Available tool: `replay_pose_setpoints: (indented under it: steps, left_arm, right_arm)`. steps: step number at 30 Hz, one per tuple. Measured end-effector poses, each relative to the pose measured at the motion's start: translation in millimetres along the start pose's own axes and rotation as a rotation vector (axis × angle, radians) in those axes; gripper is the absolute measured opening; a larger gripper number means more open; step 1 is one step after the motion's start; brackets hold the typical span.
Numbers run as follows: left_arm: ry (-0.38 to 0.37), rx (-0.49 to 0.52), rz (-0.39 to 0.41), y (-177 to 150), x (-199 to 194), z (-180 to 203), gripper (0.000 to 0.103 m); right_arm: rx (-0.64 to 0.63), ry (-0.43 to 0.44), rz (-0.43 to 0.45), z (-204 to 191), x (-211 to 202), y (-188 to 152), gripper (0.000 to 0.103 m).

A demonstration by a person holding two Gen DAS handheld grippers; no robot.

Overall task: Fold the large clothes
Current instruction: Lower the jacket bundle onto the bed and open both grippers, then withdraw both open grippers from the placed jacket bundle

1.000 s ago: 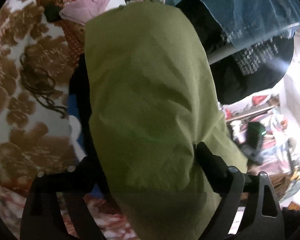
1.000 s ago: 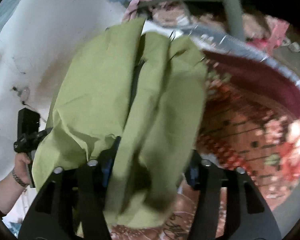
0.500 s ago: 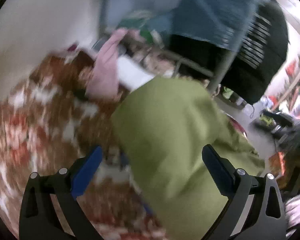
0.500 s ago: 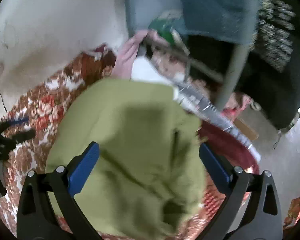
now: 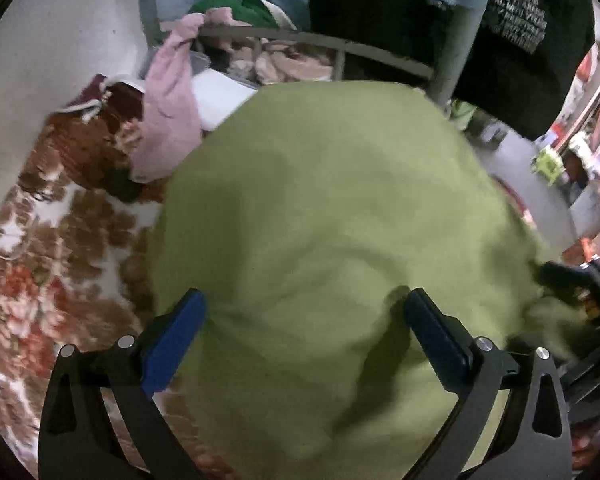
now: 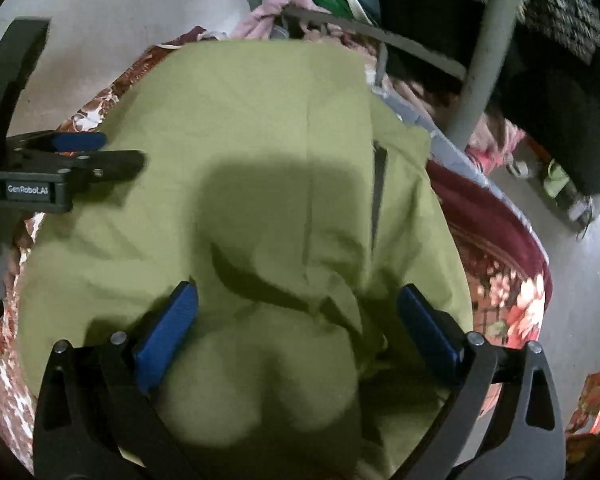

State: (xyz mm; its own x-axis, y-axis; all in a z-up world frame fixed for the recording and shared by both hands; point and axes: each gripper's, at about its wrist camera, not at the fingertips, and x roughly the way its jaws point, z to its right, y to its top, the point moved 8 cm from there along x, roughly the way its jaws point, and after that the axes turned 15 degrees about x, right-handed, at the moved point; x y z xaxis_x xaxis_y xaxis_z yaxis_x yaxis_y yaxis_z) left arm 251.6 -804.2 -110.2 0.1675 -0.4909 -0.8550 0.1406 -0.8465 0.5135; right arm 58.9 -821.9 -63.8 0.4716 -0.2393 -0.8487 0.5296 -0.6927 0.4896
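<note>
An olive-green garment point(image 5: 332, 216) lies spread on a red and brown floral bed cover point(image 5: 60, 240). It also fills the right wrist view point(image 6: 260, 160). My left gripper point(image 5: 304, 316) is open, its blue-padded jaws standing wide apart over the near part of the cloth. My right gripper point(image 6: 298, 312) is open too, jaws wide over bunched folds of the same cloth. The left gripper also shows at the left edge of the right wrist view point(image 6: 80, 152), and the right one at the right edge of the left wrist view point(image 5: 580, 288).
A pink cloth point(image 5: 172, 112) hangs on a grey metal rack point(image 5: 452, 40) behind the bed, with green, blue and black clothes point(image 5: 520, 40) on it. A white wall point(image 5: 60, 40) is at the left. The bed's dark red edge point(image 6: 500, 220) runs at the right.
A second ago both grippers were shut on the raised green garment. Both let go, and the cloth now lies spread on the bed with both jaws open.
</note>
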Motion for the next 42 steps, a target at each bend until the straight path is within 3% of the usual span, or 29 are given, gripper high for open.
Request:
replay_pose_setpoints:
  steps: [5,9,17,21,27,32,42]
  left_arm:
    - [0.041,-0.025,-0.033,-11.0,-14.0,-16.0,0.099]
    - [0.186,0.027,-0.008,-10.5,-54.5,-13.6,0.098]
    - [0.156,-0.020,0.082,-17.1,-138.2,18.0,0.098]
    - [0.160,-0.032,0.135,-26.1,-181.0,31.7,0.098]
    - [0.181,-0.051,0.139,-46.9,-229.9,58.4,0.098]
    - [0.269,-0.151,0.142,-61.2,-255.1,74.3,0.098]
    - [0.357,-0.366,0.144,-84.7,-262.6,107.9,0.098]
  right_arm:
    - [0.012,-0.004,-0.013,19.8,-14.7,-10.0,0.098]
    - [0.003,-0.035,0.013,26.0,-43.8,-10.8,0.098]
    - [0.001,-0.041,0.122,-7.2,-124.9,-7.5,0.098]
    - [0.044,0.003,0.143,-22.1,-157.0,-14.5,0.098]
    - [0.088,-0.017,0.172,-29.8,-200.1,-34.8,0.098]
    - [0.073,-0.022,0.156,-29.1,-217.1,-46.9,0.098]
    - [-0.011,0.109,0.191,-5.8,-235.1,-40.6,0.098]
